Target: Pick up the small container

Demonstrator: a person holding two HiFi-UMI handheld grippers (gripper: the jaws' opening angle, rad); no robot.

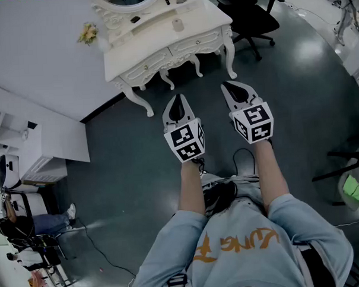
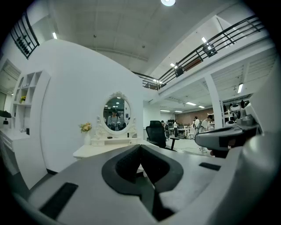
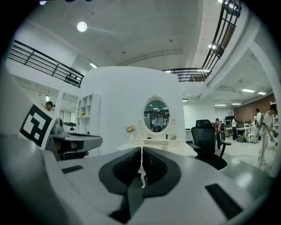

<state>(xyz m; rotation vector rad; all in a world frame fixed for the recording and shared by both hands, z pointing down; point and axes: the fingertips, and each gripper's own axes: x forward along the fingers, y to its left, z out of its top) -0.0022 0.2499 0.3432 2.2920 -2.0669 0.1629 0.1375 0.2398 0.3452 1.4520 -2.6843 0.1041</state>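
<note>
A small cream container [image 1: 178, 24] stands near the right end of the white dressing table [image 1: 163, 46], beside a few small dark items. I stand on the dark floor in front of the table, both grippers held out level, well short of it. My left gripper [image 1: 178, 99] points at the table's front legs with its jaws pressed together and nothing between them. My right gripper [image 1: 225, 84] is beside it, also shut and empty. Both gripper views look along the closed jaws at the table [image 2: 101, 149] [image 3: 175, 147] and its oval mirror [image 2: 117, 114] [image 3: 156, 115].
A vase of yellow flowers [image 1: 88, 34] stands at the table's left end. A black office chair [image 1: 248, 18] is to the table's right. White shelving [image 1: 25, 146] lines the wall on the left. Cables [image 1: 95, 247] lie on the floor behind me.
</note>
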